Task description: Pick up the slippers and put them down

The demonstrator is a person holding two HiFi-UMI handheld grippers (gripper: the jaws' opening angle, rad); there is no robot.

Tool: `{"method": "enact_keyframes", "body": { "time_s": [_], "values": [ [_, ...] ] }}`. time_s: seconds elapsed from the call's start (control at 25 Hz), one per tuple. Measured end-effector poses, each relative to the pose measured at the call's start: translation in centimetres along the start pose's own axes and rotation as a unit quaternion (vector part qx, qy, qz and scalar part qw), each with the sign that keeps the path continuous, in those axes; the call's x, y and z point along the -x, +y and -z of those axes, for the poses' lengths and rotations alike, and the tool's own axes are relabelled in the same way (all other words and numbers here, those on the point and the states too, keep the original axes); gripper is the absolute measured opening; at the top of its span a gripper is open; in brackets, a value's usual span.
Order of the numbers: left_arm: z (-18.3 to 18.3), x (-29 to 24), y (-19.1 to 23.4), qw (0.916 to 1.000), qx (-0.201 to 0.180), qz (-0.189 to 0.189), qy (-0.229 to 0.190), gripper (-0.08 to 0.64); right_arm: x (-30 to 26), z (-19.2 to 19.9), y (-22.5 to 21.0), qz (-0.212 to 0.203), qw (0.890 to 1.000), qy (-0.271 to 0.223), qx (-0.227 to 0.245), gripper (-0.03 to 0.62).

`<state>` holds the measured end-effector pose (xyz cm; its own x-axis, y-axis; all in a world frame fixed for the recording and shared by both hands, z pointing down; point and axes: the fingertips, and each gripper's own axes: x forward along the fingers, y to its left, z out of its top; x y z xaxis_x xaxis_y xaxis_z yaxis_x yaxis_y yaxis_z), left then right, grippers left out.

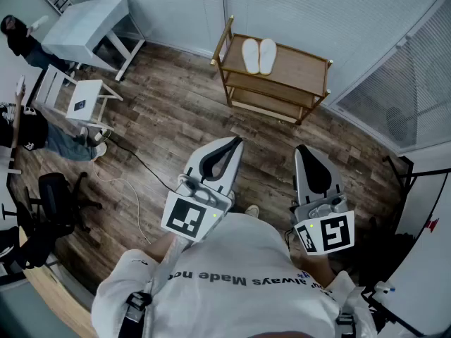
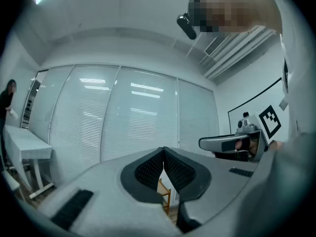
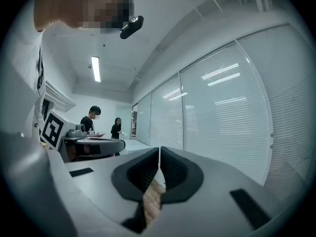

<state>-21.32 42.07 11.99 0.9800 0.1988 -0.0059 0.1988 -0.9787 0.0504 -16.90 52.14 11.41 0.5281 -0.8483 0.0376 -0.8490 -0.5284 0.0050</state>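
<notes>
A wooden shelf [image 1: 303,69] stands on the far side of the plank floor [image 1: 176,111], against the wall of blinds [image 1: 310,13], well apart from both your grippers. On the left of the room you have a white table [image 1: 88,21] at the far corner and a white chair [image 1: 84,97] nearer in. A seated person [image 1: 63,141] is just beside the chair, and a black office chair [image 1: 60,196] stands nearer still. A thin cable [image 1: 134,189] runs across the floor on that left side, from the white chair towards your left gripper [image 1: 235,141]. A whiteboard [image 1: 423,210] stands at your near right.

The slippers [image 1: 258,55] lie on the shelf's top board, towards its left end. They are a pair, side by side and close together, flat on the board. Their long axes run from near to far across the board's short way, with the far ends tipped slightly right. You cannot tell from here which end is the toe. They are plain white with rounded ends, pale against the brown wood.

Your left gripper is held level in front of you, its black ribbed pads closed tip to tip with nothing between them. Your right gripper [image 1: 301,149] is level too, beside the left one, its fingers together and empty.
</notes>
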Motion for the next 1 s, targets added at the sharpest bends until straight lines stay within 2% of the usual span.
{"method": "enact_keyframes", "body": {
  "time_s": [0.32, 0.6, 0.8, 1.0],
  "values": [
    [0.2, 1.3, 2.8, 0.9999, -0.002, 0.009, -0.009, 0.011, -2.8, -0.1, 3.0, -0.014, 1.0, -0.008, -0.01, 0.021],
    [1.5, 3.2, 6.2, 0.9998, 0.011, 0.018, 0.007, 0.011, -5.5, 0.9, 5.6, 0.004, 1.0, -0.002, -0.007, 0.021],
    [1.7, 4.3, 7.7, 0.9997, 0.014, 0.013, 0.012, 0.011, -5.9, 1.4, 5.9, 0.026, 1.0, 0.005, 0.006, 0.021],
    [1.9, 3.5, 8.9, 0.9998, 0.006, 0.014, 0.013, 0.012, -7.2, 1.4, 5.3, 0.018, 1.0, 0.001, 0.0, 0.021]
  ]
}}
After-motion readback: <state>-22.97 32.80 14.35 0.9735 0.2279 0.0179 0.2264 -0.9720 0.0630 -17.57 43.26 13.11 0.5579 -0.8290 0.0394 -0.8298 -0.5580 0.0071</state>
